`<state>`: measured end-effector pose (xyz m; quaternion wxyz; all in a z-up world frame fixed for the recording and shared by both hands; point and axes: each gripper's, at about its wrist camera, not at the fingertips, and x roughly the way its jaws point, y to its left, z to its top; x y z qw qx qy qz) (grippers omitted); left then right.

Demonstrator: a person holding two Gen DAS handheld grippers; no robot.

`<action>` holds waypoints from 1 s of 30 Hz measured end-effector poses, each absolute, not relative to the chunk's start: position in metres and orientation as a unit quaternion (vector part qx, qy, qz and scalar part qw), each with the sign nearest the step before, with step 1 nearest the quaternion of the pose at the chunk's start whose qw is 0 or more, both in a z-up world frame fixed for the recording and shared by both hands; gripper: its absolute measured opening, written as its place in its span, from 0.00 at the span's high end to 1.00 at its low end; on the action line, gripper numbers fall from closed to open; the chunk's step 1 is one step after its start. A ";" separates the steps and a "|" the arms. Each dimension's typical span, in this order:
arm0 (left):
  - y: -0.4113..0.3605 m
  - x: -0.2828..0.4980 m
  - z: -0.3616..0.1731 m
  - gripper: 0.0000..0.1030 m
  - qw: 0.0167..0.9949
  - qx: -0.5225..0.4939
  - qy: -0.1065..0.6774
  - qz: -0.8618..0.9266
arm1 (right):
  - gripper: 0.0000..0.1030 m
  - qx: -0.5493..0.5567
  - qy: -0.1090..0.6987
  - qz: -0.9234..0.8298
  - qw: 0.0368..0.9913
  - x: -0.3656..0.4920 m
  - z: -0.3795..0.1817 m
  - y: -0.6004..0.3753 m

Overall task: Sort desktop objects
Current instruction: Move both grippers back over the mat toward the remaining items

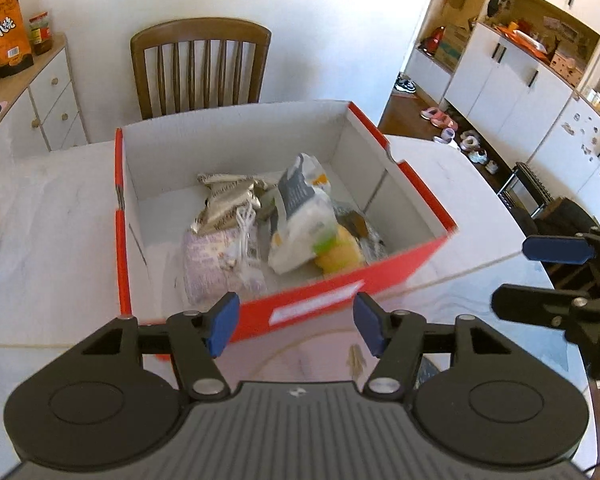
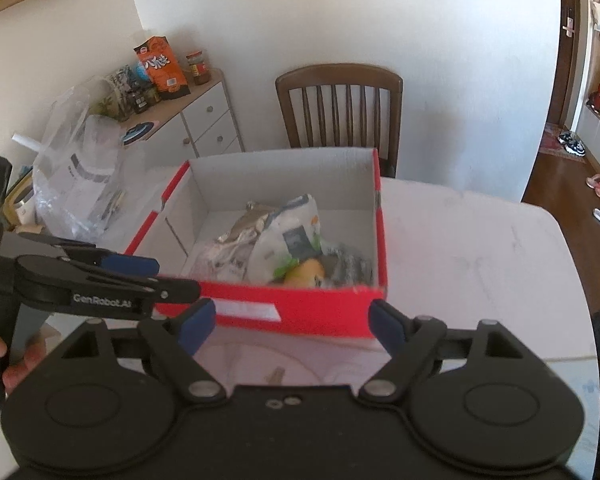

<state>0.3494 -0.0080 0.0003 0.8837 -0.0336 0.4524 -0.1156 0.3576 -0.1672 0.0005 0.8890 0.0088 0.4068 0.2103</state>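
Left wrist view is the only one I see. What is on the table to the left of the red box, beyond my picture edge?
Observer: A crumpled clear plastic bag with papers inside sits there, close beside the red box.
Operator: I see the right gripper only from its side. Does it hold something?
Observer: No. The right gripper is open and empty, its jaws spread wide before the near wall of the box.
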 end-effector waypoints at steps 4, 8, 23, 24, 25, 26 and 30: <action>-0.009 0.324 0.002 0.40 0.887 -0.028 0.443 -0.124 | 0.14 0.012 0.405 0.210 0.890 0.335 0.000 -0.184; -0.007 0.300 -0.001 0.40 0.889 -0.031 0.439 -0.128 | 0.12 0.001 0.407 0.203 0.891 0.312 -0.008 -0.197; -0.019 0.231 -0.045 0.09 0.862 -0.025 0.481 -0.158 | 0.12 -0.108 0.447 0.236 0.856 0.238 -0.074 -0.202; -0.020 0.228 -0.048 0.02 0.860 -0.024 0.484 -0.158 | 0.12 -0.118 0.450 0.241 0.852 0.236 -0.079 -0.200; -0.021 0.226 -0.052 0.00 0.858 -0.023 0.487 -0.160 | 0.12 -0.126 0.451 0.244 0.849 0.233 -0.083 -0.200; -0.022 0.223 -0.056 0.00 0.857 -0.021 0.488 -0.162 | 0.12 -0.133 0.452 0.246 0.847 0.232 -0.087 -0.199; -0.028 0.211 -0.070 0.00 0.851 -0.005 0.495 -0.174 | 0.16 -0.150 0.464 0.253 0.835 0.233 -0.105 -0.196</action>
